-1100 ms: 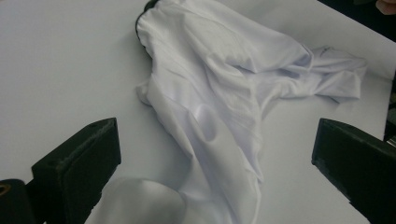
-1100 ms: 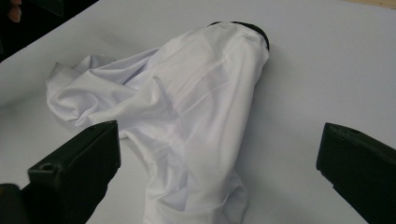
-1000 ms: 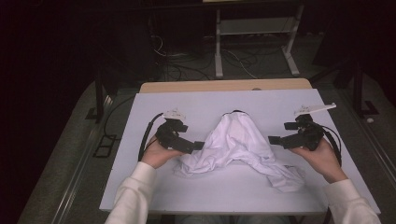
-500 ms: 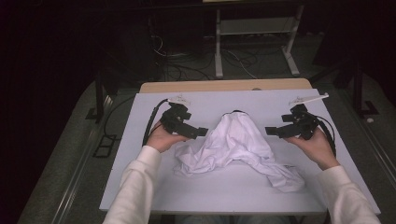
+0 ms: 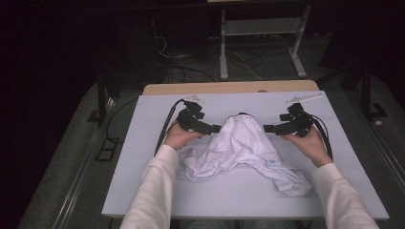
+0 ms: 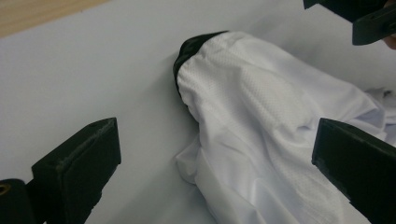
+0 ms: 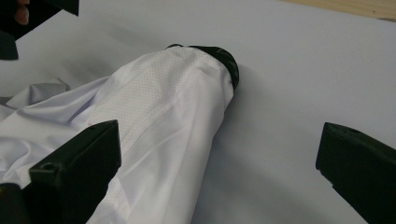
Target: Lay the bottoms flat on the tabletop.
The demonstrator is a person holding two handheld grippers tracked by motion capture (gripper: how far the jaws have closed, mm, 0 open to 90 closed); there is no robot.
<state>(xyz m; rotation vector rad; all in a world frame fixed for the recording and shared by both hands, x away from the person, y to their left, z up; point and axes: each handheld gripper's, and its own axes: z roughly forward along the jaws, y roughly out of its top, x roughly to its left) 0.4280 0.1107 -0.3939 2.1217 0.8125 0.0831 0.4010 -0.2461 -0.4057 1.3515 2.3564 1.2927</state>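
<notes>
A crumpled white garment (image 5: 241,148) with a black band (image 5: 243,114) at its far end lies in the middle of the pale table (image 5: 143,157). My left gripper (image 5: 216,129) sits just left of the garment's far part, jaws open and pointing at it. My right gripper (image 5: 268,128) mirrors it on the right side, also open. In the left gripper view the garment (image 6: 261,135) and its black band (image 6: 189,49) lie between the jaws ahead. The right gripper view shows the garment (image 7: 154,121) and its black band (image 7: 224,58) the same way. Neither holds cloth.
The table's wooden far edge (image 5: 229,88) lies beyond the white surface. Behind it on the dark floor are cables (image 5: 191,67) and a metal stand (image 5: 258,43). Each gripper trails a black cable (image 5: 165,129) over the table.
Both hands have moved away from me toward the far end of the garment and drawn closer to its banded end. The garment has hardly shifted.
</notes>
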